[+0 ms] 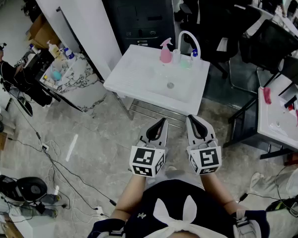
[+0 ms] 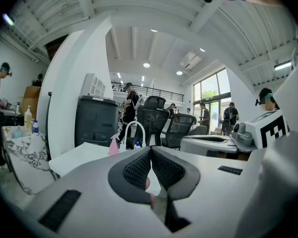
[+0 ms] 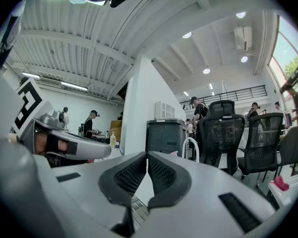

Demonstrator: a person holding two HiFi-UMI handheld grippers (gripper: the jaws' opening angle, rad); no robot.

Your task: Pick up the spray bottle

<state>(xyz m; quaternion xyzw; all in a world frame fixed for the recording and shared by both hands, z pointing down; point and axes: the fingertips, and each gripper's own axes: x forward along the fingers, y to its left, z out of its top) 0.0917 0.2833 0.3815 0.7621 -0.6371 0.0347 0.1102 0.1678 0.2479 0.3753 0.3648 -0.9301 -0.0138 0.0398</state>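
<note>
A pink spray bottle [image 1: 166, 51] stands at the far edge of a white sink unit [image 1: 134, 76], beside a curved white tap [image 1: 188, 38]. In the left gripper view the spray bottle [image 2: 113, 146] is small and far off. Both grippers hover side by side in the air, short of the sink's near edge and well apart from the bottle. My left gripper [image 1: 162, 121] is shut with nothing between its jaws. My right gripper [image 1: 191, 118] is shut and empty too. In the left gripper view the left gripper [image 2: 151, 150] has its pads pressed together; in the right gripper view the right gripper [image 3: 147, 155] looks the same.
A small clear bottle [image 1: 176, 56] and a blue-capped one [image 1: 193, 56] stand next to the spray bottle. Black office chairs [image 1: 213, 14] stand behind the sink. A marble-top table [image 1: 74, 78] with bottles is at the left, another white sink unit [image 1: 280, 128] at the right. Cables [image 1: 54, 162] lie on the floor.
</note>
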